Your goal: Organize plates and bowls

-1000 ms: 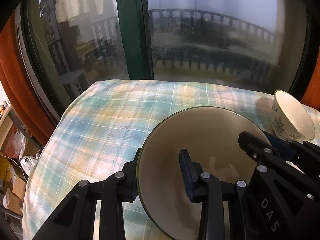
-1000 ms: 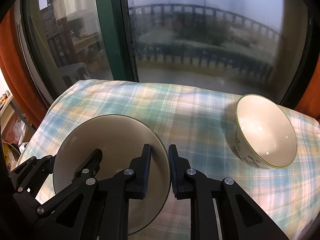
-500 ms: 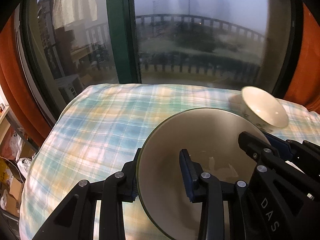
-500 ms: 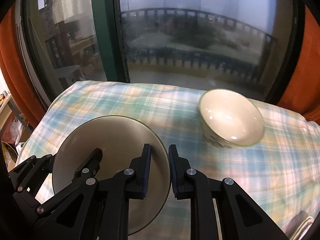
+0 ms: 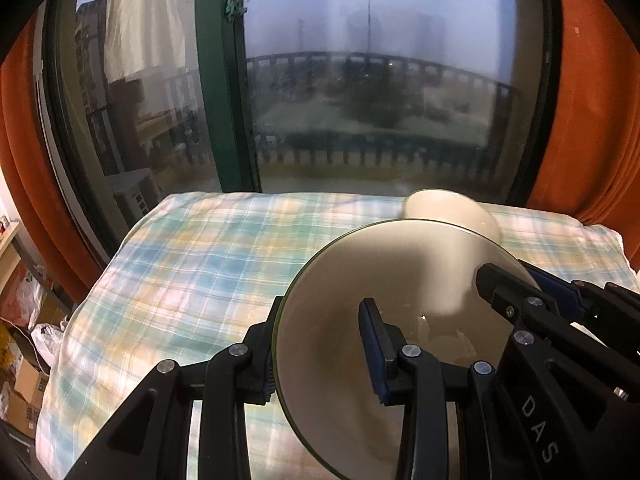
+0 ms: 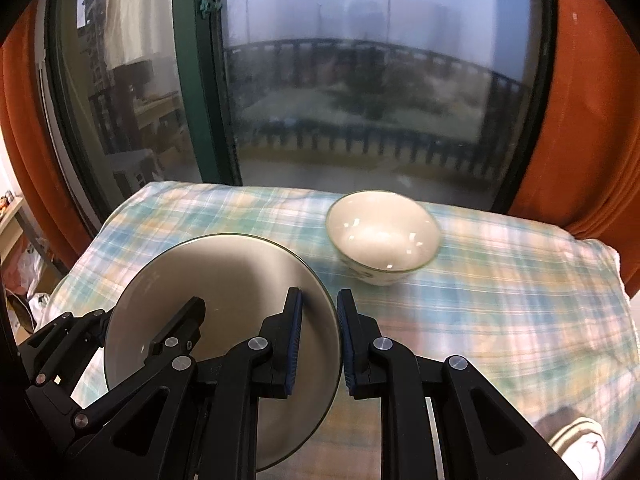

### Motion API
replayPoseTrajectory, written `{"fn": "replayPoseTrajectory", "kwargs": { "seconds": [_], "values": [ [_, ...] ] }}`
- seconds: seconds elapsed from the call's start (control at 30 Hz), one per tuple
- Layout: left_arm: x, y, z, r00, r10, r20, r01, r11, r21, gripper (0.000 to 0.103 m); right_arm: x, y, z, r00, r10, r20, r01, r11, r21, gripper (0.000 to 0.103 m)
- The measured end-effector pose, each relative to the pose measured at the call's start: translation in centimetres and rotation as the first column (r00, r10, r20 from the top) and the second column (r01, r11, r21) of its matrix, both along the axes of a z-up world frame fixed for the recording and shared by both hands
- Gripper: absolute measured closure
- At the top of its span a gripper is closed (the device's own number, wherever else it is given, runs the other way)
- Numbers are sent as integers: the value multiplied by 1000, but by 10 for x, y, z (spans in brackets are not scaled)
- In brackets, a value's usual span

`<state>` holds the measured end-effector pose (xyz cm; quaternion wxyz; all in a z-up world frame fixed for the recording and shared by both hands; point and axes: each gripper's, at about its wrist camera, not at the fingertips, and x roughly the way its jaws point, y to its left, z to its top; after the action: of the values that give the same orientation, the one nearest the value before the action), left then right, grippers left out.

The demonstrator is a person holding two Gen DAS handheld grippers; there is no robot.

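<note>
Beige plate [image 6: 224,280] between both grippers' pads

plate [image 6: 240,280]: beige, green rim | bowl [image 6: 384,236]: white | cloth [image 6: 500,300]: pastel plaid

plate [image 6: 224,280]: glossy ceramic, seemingly; bowl [image 6: 384,236]: glossy; tablecloth [image 6: 500,280]: woven cloth

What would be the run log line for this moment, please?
left gripper: shut on plate | right gripper: shut on plate | bowl: on cloth
</note>
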<state>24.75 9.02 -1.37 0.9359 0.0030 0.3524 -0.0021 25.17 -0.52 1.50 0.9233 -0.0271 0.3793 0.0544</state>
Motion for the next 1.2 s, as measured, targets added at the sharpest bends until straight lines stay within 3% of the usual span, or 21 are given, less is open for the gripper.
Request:
{"fn": "replayPoseTrajectory", "kwargs": {
  "seconds": [0.4,0.7,1.2],
  "values": [
    [-55,-60,17,997,-39,68,37,999,18,68,-58,-65,19,997,-27,76,25,999,35,82],
    [-86,-97,11,995,-76,72,77,997,-19,68,-92,-107,16,996,-48,72,48,999,10,82],
    [-132,-128,0,981,-182,61,182,983,4,68,-150,-147,1,994,-92,56,90,995,48,82]
  ]
}}
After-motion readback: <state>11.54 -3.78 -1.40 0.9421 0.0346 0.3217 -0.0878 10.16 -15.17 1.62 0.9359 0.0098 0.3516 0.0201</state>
